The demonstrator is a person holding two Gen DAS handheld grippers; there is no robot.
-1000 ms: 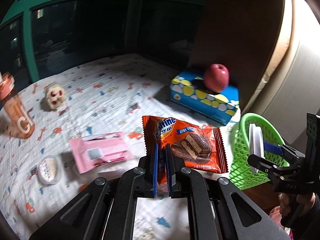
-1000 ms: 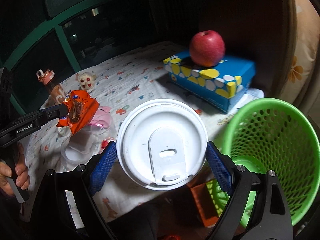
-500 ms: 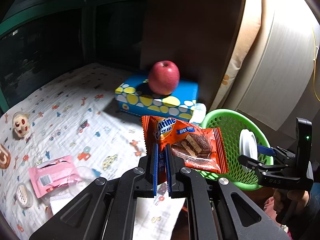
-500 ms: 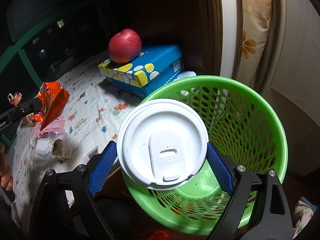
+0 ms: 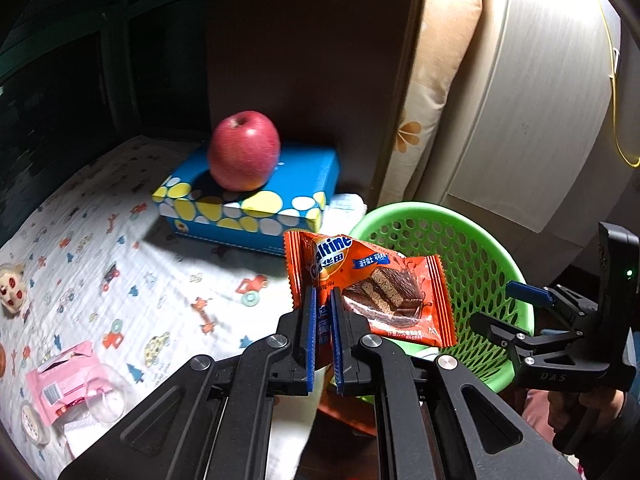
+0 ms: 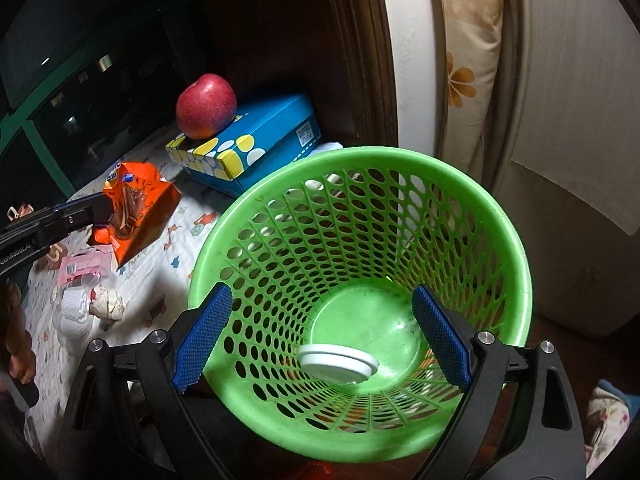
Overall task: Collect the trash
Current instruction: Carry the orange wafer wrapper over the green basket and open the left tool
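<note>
My left gripper (image 5: 324, 292) is shut on an orange Ovaltine cake wrapper (image 5: 384, 292), held up just left of the green mesh basket (image 5: 472, 240). In the right wrist view, the same wrapper (image 6: 140, 208) hangs from the left gripper (image 6: 100, 208) over the patterned sheet, short of the basket rim (image 6: 360, 156). My right gripper (image 6: 320, 296) hovers over the basket mouth, its jaws opening with nothing between them. A white cup lid (image 6: 338, 362) lies on the basket floor. From the left wrist view, the right gripper (image 5: 500, 306) shows at the basket's right side.
A red apple (image 5: 244, 156) sits on a blue spotted tissue box (image 5: 256, 208) behind the basket. A pink wrapper (image 5: 60, 380), a clear plastic cup (image 5: 106, 400), crumpled paper (image 6: 106, 300) and a small toy (image 5: 12, 288) lie on the sheet. Wooden furniture stands behind.
The white lid has left my right gripper and now lies in the basket. Both grippers swung right toward the basket, the left still carrying the orange wrapper.
</note>
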